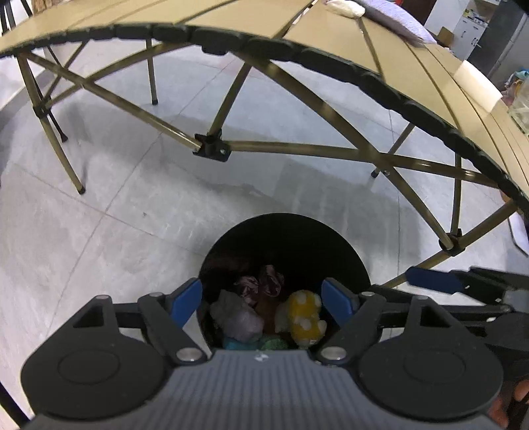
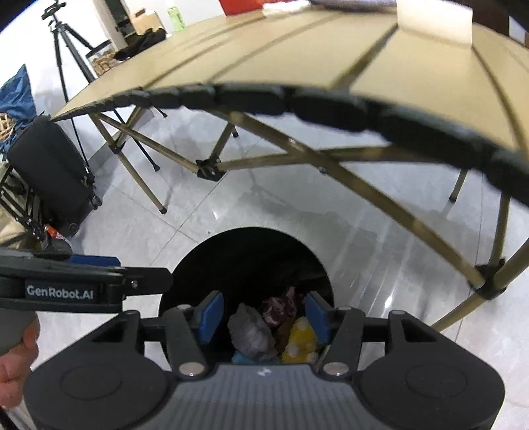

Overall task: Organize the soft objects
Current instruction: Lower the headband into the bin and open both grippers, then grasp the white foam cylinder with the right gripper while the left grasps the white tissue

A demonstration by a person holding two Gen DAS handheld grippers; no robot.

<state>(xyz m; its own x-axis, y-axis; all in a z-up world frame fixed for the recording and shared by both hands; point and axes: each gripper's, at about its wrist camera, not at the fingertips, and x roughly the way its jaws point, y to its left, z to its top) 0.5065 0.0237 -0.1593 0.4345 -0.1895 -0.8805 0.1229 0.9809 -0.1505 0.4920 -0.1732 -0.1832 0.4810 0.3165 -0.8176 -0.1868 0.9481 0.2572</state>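
A black round bin (image 1: 287,231) (image 2: 251,244) stands on the floor beside the folding table. Inside lie soft toys: a yellow white-spotted plush (image 1: 302,317) (image 2: 301,340), a grey-lilac plush (image 1: 238,319) (image 2: 251,332), a dark pink satin piece (image 1: 264,281) (image 2: 281,306), plus blue and green bits (image 1: 254,344) at the bottom. My left gripper (image 1: 263,302) hangs open over the bin, nothing between its blue pads. My right gripper (image 2: 261,317) is open above the same bin, also holding nothing. Each gripper shows at the side of the other's view.
The tan slatted folding table (image 1: 330,23) (image 2: 264,46) with crossed brass legs arches overhead; a white cushion (image 1: 345,8) and pale cloth lie on it. A black bag (image 2: 49,172) and tripod (image 2: 59,43) stand at left. Grey tiled floor surrounds the bin.
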